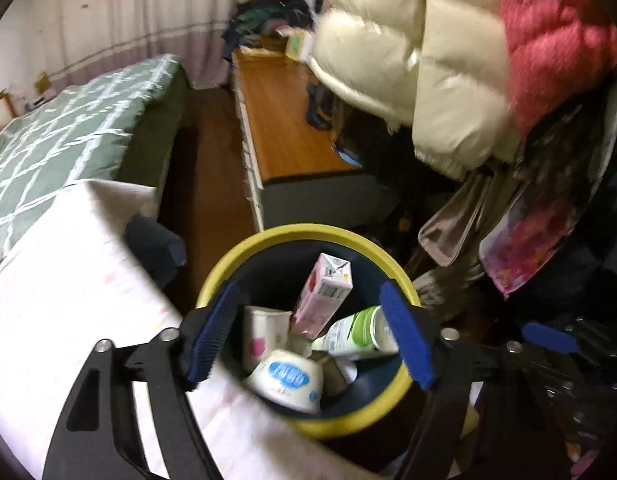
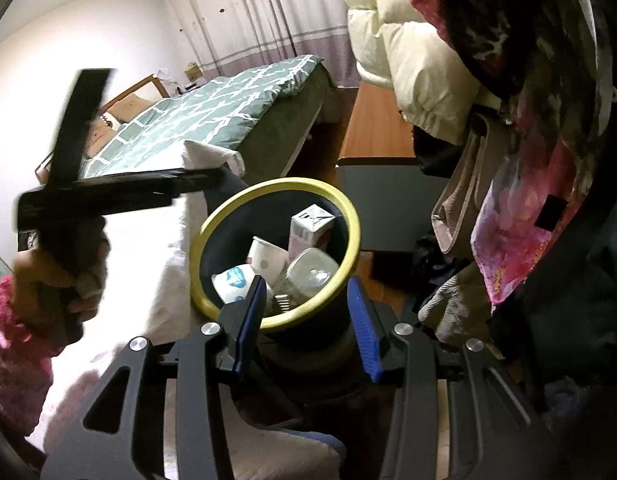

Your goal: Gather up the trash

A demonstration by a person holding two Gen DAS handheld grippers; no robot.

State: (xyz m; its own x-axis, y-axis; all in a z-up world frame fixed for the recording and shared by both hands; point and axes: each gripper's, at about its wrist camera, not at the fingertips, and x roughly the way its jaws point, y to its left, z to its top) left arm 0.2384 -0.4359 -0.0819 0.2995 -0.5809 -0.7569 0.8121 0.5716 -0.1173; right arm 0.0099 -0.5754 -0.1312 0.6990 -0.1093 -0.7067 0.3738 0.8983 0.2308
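1. My left gripper (image 1: 308, 292) hangs right above the trash bin (image 1: 304, 232), and its blue fingers (image 1: 212, 332) stand wide apart with nothing between them
2. The bin is dark with a yellow rim; it stands on the floor, close against a white cloth (image 1: 68, 280) on its left and near a heap of hanging clothes on its right
3. The collected trash lies inside the bin: a pink carton (image 1: 324, 300) leans upright near the middle, a paper cup (image 1: 264, 336) with a pink spot sits left of it, a white tub (image 1: 288, 380) with a blue label lies at the near side, and a green-and-white container (image 1: 356, 332) lies on its side to the right
4. My right gripper (image 2: 307, 282) points down at the near edge of the bin; its fingers are partly apart and I see nothing clamped in them
5. In the right wrist view the person's hand (image 2: 56, 276), in a pink sleeve, holds the left gripper, which is blurred there
6. Behind the bin are a bed (image 1: 68, 128) with a green checked cover, a low wooden surface (image 1: 280, 120), and a cream puffer jacket (image 1: 428, 60) hanging beside a pink garment (image 1: 548, 40)
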